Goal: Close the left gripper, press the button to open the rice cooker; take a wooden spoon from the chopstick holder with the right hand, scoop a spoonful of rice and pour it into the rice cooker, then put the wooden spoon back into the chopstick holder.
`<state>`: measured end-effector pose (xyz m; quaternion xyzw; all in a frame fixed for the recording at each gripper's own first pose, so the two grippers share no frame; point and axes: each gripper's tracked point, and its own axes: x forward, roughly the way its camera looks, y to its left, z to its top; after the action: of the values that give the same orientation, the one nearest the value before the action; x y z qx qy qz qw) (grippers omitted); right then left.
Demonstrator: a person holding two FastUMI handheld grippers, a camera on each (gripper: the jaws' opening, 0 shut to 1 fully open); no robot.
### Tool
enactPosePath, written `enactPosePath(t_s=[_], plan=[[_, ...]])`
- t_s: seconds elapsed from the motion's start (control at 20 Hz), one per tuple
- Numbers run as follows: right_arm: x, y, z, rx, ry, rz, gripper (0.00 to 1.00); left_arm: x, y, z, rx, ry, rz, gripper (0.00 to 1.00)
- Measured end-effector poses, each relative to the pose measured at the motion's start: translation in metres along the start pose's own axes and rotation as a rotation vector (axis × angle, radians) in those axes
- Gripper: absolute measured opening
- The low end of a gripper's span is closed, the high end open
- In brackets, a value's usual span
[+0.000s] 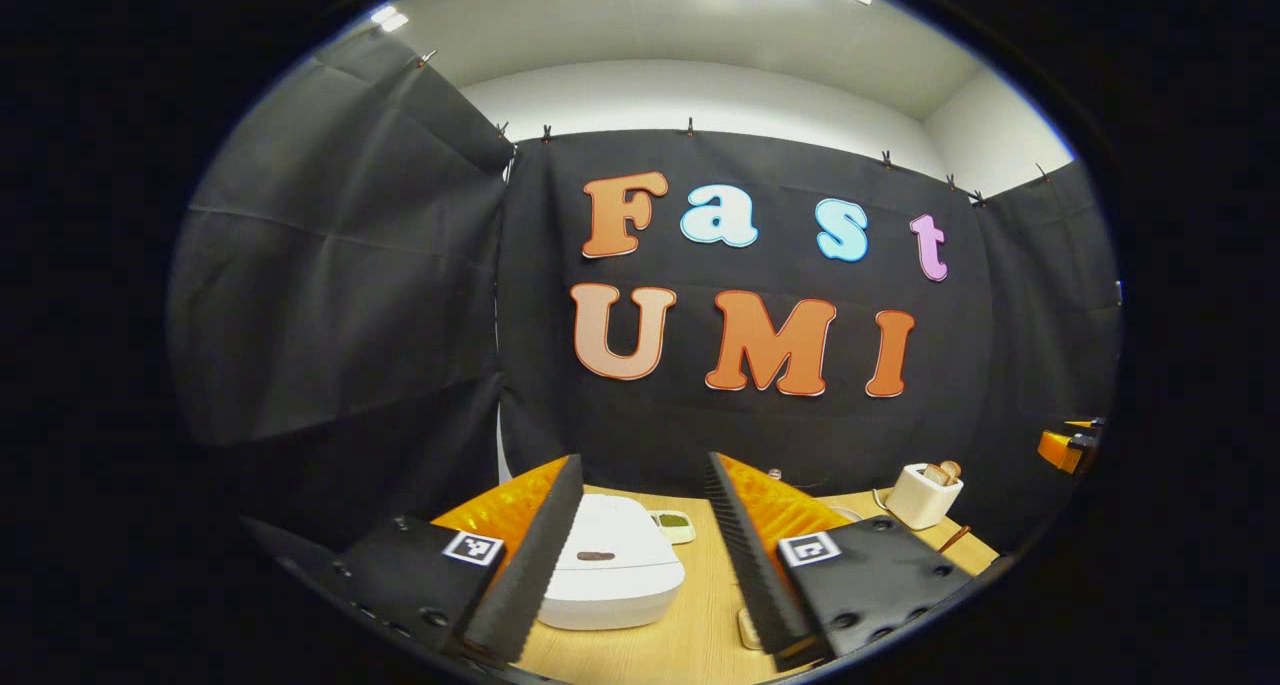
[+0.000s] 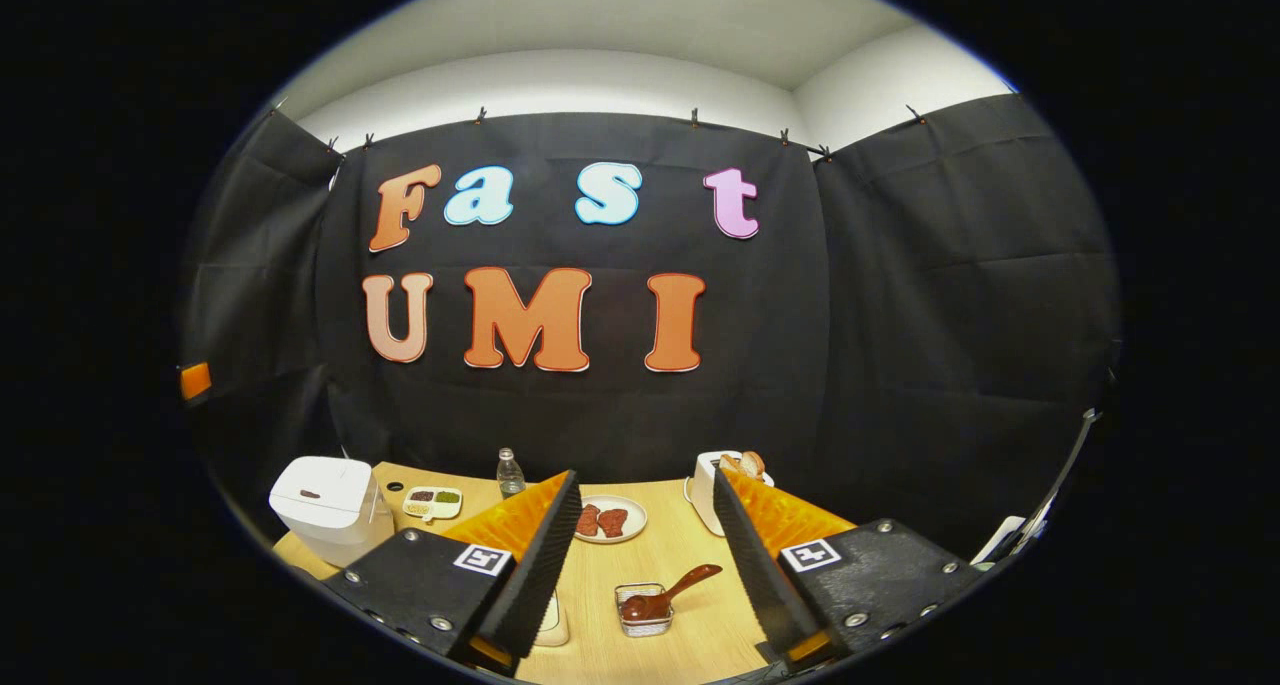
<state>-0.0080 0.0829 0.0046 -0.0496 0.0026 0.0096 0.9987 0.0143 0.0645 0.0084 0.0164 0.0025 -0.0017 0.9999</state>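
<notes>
In the left gripper view, my left gripper [image 1: 643,463] stands open above the table, and the white rice cooker [image 1: 610,565], lid down, shows between its fingers [image 1: 535,555]. The right gripper view has the rice cooker [image 2: 325,505] at the far left. My right gripper [image 2: 645,477] is open too, with nothing between its fingers. Below and ahead of it sits a small wire chopstick holder [image 2: 630,613] with a wooden spoon [image 2: 668,595] lying in it, handle pointing up and right. A divided dish [image 2: 432,502] with grains lies next to the cooker.
A small bottle [image 2: 510,472], a plate [image 2: 632,527] with dark red pieces and a white toaster [image 2: 708,487] with bread stand at the back of the wooden table [image 2: 690,555]. A small white object [image 2: 553,620] lies near the front edge. Black cloth walls surround the table.
</notes>
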Motion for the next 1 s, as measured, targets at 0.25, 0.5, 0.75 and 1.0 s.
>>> enactPosePath(t_s=[0.25, 0.5, 0.75, 1.0], plan=[[0.001, 0.008, -0.01, 0.013, 0.031, 0.019, 0.34, 0.005, -0.018, -0.011, 0.033, 0.041, -0.066, 0.24], [0.001, 0.018, -0.026, 0.122, 0.091, 0.048, 0.0, 0.011, -0.015, -0.015, 0.063, 0.016, -0.041, 0.05], [0.005, 0.015, -0.04, 0.067, 0.107, 0.027, 0.0, 0.021, -0.021, -0.028, 0.058, 0.063, -0.119, 0.04], [0.011, 0.015, -0.042, 0.098, 0.112, 0.025, 0.0, 0.082, 0.003, -0.079, 0.066, 0.158, -0.116, 0.04]])
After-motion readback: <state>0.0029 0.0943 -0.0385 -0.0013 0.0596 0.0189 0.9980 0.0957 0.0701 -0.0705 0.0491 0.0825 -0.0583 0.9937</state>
